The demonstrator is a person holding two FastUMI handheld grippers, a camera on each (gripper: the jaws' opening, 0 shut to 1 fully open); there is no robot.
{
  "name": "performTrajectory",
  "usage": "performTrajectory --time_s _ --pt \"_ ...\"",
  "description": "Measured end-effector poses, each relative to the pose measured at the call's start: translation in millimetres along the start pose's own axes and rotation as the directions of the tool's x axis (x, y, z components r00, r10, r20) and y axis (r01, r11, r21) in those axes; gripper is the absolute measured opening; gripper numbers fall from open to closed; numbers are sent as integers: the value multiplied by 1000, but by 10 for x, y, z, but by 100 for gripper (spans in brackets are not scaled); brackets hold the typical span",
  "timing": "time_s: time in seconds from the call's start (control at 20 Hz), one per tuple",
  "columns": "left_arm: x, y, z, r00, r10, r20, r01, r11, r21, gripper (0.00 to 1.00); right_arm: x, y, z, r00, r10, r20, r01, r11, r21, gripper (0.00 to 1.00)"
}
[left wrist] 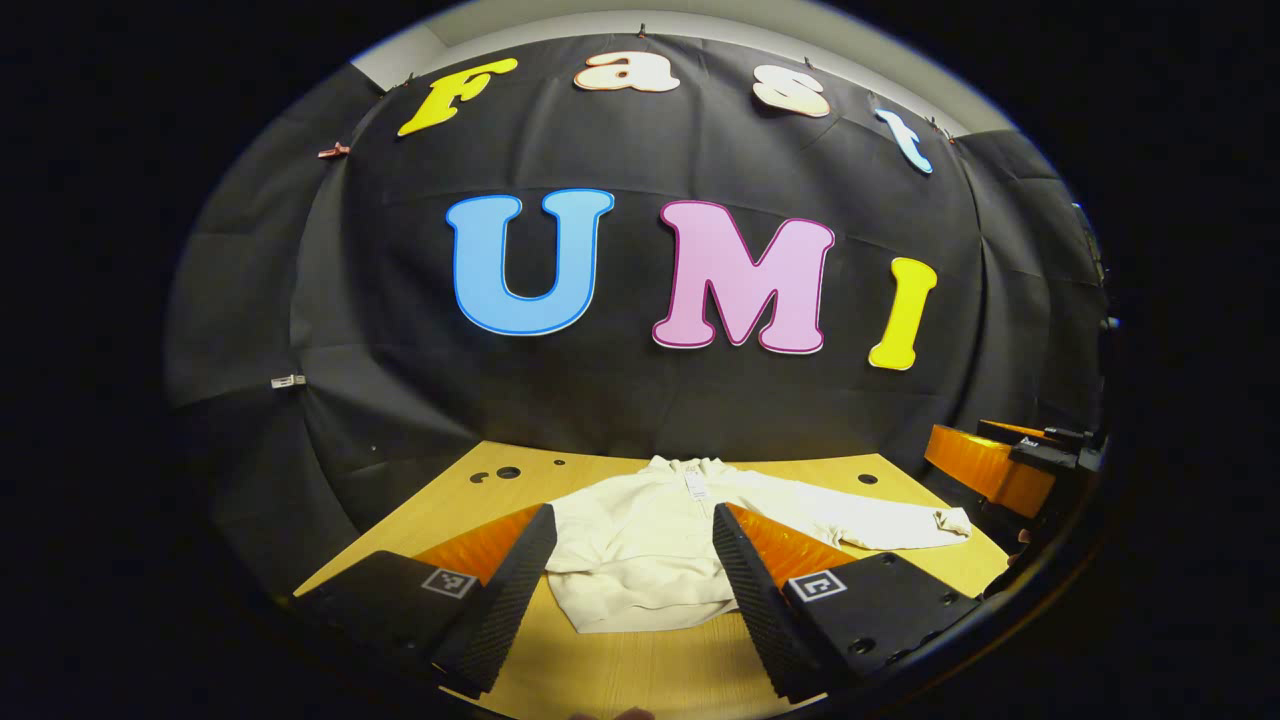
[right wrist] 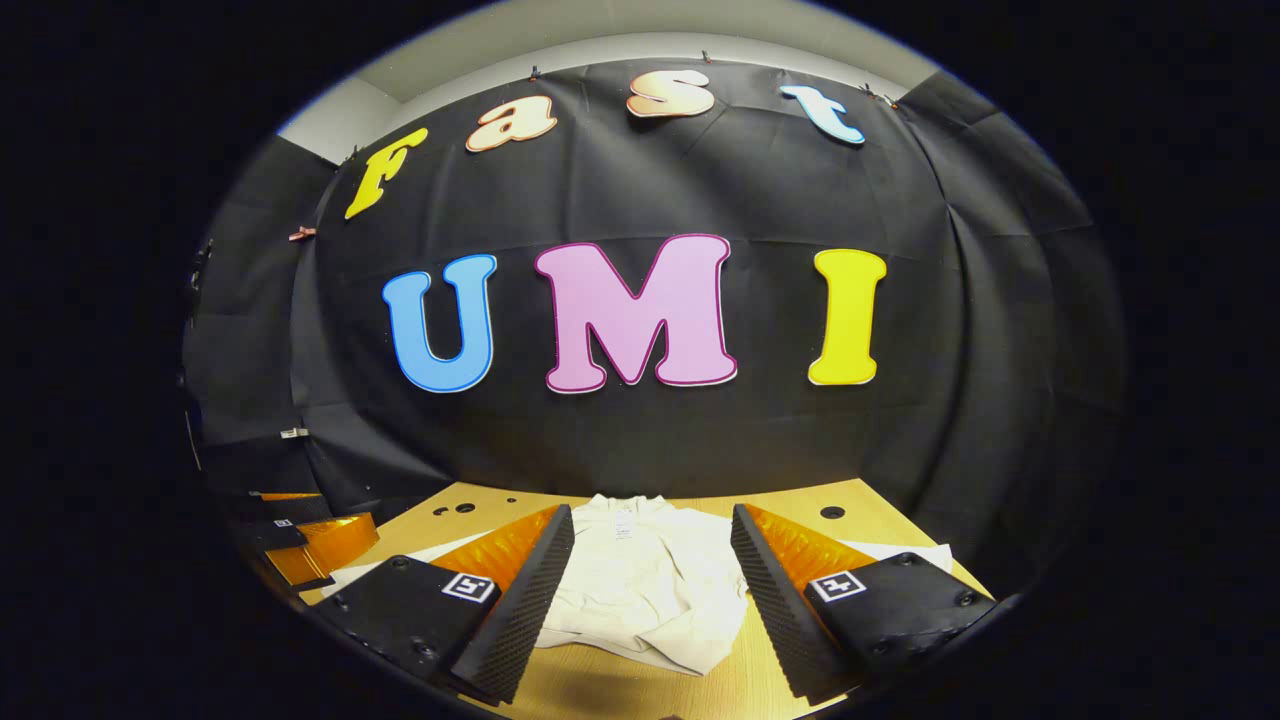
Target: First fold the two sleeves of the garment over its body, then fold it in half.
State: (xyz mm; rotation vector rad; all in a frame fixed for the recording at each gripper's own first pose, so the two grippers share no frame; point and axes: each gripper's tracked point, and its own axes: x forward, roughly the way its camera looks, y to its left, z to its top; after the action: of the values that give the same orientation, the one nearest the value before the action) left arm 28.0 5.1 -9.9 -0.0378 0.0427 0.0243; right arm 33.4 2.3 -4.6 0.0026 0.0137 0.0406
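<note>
Garment [left wrist: 640,560]: cream top, lay flat on the wooden table [left wrist: 620,670], collar toward the cloth wall, hem toward the grippers.
Right sleeve [left wrist: 880,522]: stretched out sideways across the table, cuff near the table's edge; not yet folded over the body.
Other sleeve: hidden behind a finger in the left gripper view; a pale strip beside the body in the right gripper view [right wrist: 400,558], probably that sleeve.
Left gripper [left wrist: 630,575]: jaws wide apart, held nothing, hovered short of the hem.
Right gripper [right wrist: 650,590]: jaws also spread, empty, above the near edge of the body.
Risk, grip: could pinch both layers of the body instead of a sleeve alone, dragging the whole top.
Risk, cuff: lay close to the edge, could slip off if nudged.
Risk, wrinkle: loose hem corner [right wrist: 690,650] looked rumpled, could spoil the final fold.
</note>
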Motion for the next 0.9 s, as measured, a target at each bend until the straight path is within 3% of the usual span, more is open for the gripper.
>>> performTrajectory --time_s 0.35,0.5,0.7,0.9 --pt "65 66 -19 1000 16 -2 -16 1000 1 97 100 -9 -14 1000 6 -9 -6 1000 2 97" --pt "82 72 -31 1000 22 -10 -22 1000 4 97 159 -86 -126 998 -5 -61 6 1000 10 97" --pt "103 47 -74 999 25 -26 -25 1000 3 97 243 -350 -118 997 -48 -62 47 998 -30 97" --pt "117 1 -91 999 15 -34 -15 1000 14 97 378 -897 -154 986 -149 -77 145 988 -51 98"
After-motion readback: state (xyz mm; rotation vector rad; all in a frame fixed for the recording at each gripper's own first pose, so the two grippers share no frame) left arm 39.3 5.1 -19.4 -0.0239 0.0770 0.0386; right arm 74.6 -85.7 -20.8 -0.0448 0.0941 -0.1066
